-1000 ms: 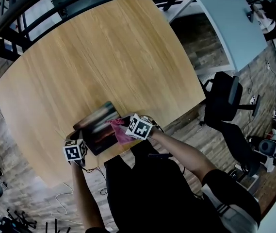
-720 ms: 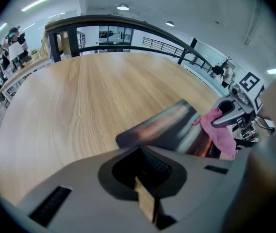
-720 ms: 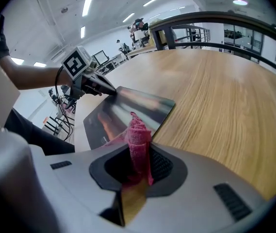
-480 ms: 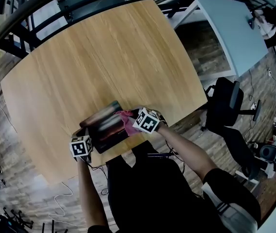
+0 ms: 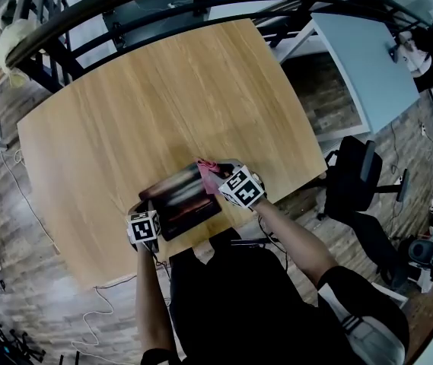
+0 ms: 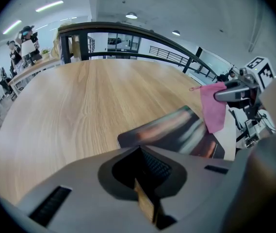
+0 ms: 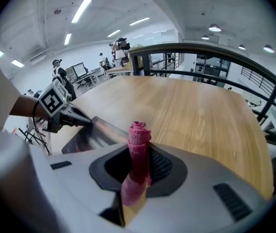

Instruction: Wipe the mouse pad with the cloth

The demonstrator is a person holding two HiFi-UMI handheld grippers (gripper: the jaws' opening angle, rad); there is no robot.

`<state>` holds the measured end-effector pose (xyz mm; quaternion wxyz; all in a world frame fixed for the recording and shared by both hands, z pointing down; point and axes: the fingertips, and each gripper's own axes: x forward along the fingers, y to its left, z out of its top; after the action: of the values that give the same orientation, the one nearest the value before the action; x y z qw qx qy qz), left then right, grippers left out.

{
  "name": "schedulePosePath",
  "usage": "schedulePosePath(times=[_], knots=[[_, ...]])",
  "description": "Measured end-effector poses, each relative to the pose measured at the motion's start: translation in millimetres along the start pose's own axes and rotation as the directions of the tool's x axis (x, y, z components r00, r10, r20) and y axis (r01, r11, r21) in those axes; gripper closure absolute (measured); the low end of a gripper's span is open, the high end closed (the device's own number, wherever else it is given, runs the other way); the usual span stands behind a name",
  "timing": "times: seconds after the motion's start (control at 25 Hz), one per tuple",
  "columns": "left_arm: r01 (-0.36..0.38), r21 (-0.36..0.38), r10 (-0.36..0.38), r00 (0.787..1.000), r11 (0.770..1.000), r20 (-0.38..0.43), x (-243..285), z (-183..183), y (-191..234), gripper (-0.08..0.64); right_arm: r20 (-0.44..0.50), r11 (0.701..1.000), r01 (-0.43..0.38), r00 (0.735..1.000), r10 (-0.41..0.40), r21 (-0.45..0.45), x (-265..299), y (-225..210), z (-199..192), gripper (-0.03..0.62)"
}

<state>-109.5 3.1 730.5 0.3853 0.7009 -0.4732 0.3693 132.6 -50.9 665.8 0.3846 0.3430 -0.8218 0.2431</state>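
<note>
While the wooden table fills most of the head view, the dark mouse pad lies near its front edge, close to the person. The left gripper sits at the pad's near left corner. The right gripper is at the pad's far right corner with the pink cloth at its tip.

Only the gripper views show the jaws. In the left gripper view, the left gripper has its jaws pressed together with nothing between them. The mouse pad lies just ahead, and the cloth hangs from the right gripper over the pad's far right edge. Whether the cloth touches the pad cannot be told. In the right gripper view, the right gripper is clamped on the cloth, which stands bunched between its jaws. The left gripper has its tip at the edge of the mouse pad. A black railing shows behind the table.

A second ago the cloth was lower on the pad's right side. It has since moved to the far corner, while the left gripper has kept to its corner.
</note>
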Motion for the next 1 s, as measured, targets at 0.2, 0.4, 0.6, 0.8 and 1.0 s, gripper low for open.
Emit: schedulePosePath(times=[0.2,0.4,0.6,0.8,1.0], knots=[[0.012,-0.050,-0.008,0.998,0.999,0.066,-14,7,-1,0.537,0.121,0.995,0.047,0.991,-0.057,0.083,-22,-1,37,0.520],[-0.013,-0.058,0.027,0.970,0.998,0.243,-63,45,3,0.537,0.232,0.989,0.057,0.969,-0.087,0.134,-47,4,72,0.520],[-0.056,-0.079,0.087,0.872,0.995,0.482,-146,95,5,0.537,0.346,0.991,0.058,0.933,-0.096,0.120,-78,23,111,0.520],[-0.049,-0.061,0.078,0.750,0.997,0.656,-230,125,-17,0.537,0.442,0.992,0.063,0.891,-0.103,0.105,-111,45,140,0.520],[-0.096,-0.063,0.109,0.623,0.993,0.774,-299,137,-35,0.537,0.522,0.993,0.051,0.848,-0.098,0.104,-142,71,160,0.520]])
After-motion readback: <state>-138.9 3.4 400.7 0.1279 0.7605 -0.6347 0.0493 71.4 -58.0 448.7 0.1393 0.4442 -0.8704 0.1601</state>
